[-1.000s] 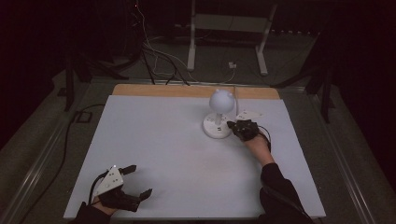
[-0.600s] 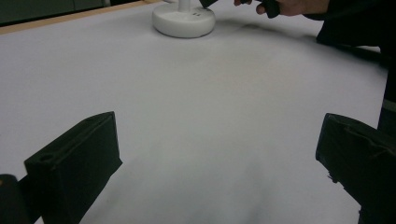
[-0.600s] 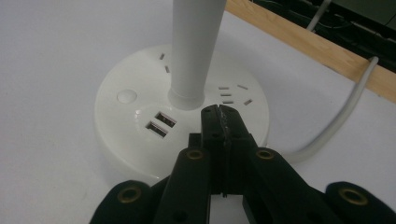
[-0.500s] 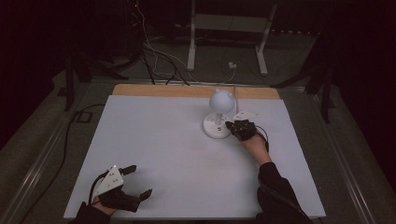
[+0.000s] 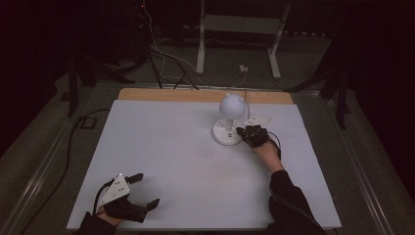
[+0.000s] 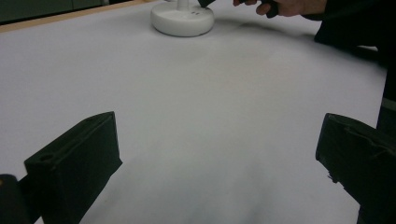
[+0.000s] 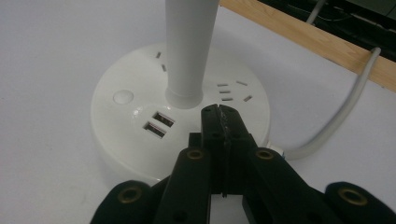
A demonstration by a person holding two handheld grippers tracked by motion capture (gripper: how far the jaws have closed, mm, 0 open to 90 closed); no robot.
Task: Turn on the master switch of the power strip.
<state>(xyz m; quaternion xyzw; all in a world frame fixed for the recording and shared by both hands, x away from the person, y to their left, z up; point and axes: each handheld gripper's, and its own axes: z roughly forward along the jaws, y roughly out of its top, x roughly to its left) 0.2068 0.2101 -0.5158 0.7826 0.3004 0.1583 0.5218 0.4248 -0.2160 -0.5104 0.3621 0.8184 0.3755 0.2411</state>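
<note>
At the near left corner of the white rectangular table top [image 5: 161,161], the left black two-jaw gripper [image 5: 142,191] is held low in a gloved hand, a grey three-cornered plate on its back. Its jaws are spread wide with nothing between them; in the left gripper view bare white surface is seen between the two black pads [image 6: 74,163].

Further right, towards the far edge, a white desk lamp with a round flat base and a globe-shaped head [image 5: 229,128] is found standing upright. A light wooden strip [image 5: 195,95] runs along the far edge behind it. On the base, two USB ports [image 7: 158,124], a round button [image 7: 123,97] and socket slots can be made out, and a white cable [image 7: 345,107] leaves the base on the far side.

At the right, the right black two-jaw gripper [image 7: 219,112] is seen with its jaws pressed together, empty, the tips placed over the top of the base just beside the lamp's white stem [image 7: 189,51]. Whether the tips touch the base cannot be told.
</note>
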